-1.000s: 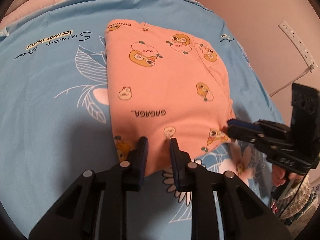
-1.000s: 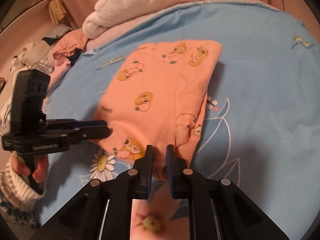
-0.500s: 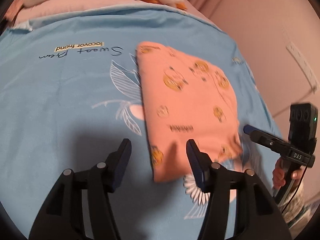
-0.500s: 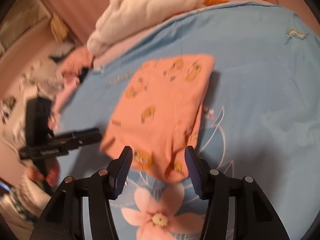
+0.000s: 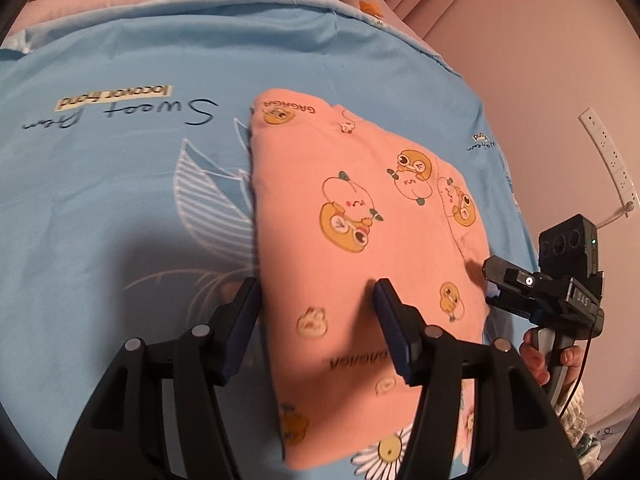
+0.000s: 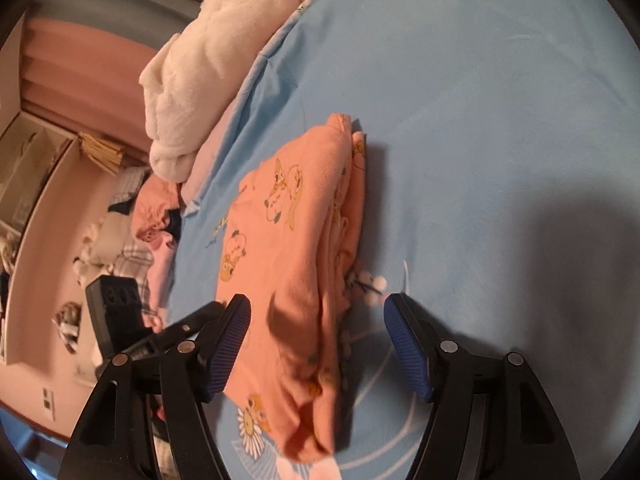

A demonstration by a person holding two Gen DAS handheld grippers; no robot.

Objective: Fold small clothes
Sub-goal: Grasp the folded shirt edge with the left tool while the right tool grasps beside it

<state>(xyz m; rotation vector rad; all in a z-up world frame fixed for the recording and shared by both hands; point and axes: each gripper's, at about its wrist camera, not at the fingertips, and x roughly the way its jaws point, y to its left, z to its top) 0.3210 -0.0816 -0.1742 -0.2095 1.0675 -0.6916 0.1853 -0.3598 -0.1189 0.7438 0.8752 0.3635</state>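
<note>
A folded salmon-pink garment (image 5: 360,256) with yellow cartoon prints lies flat on the blue bedsheet (image 5: 120,200). My left gripper (image 5: 318,312) is open and empty, its jaws spread just above the garment's near left part. My right gripper (image 6: 316,336) is open and empty over the garment's (image 6: 296,248) right edge, where the stacked layers show. The right gripper also shows in the left wrist view (image 5: 496,280) at the garment's right edge. The left gripper shows in the right wrist view (image 6: 188,328) beside the garment.
A white fluffy blanket (image 6: 208,60) and pink bedding lie at the head of the bed. A heap of loose clothes (image 6: 132,240) sits beside the bed. A pink wall with a power strip (image 5: 608,160) stands to the right.
Both grippers were shut on the garment's near edge; they let go, opened wide, and now hover over the garment. The right wrist has rolled to the garment's side.
</note>
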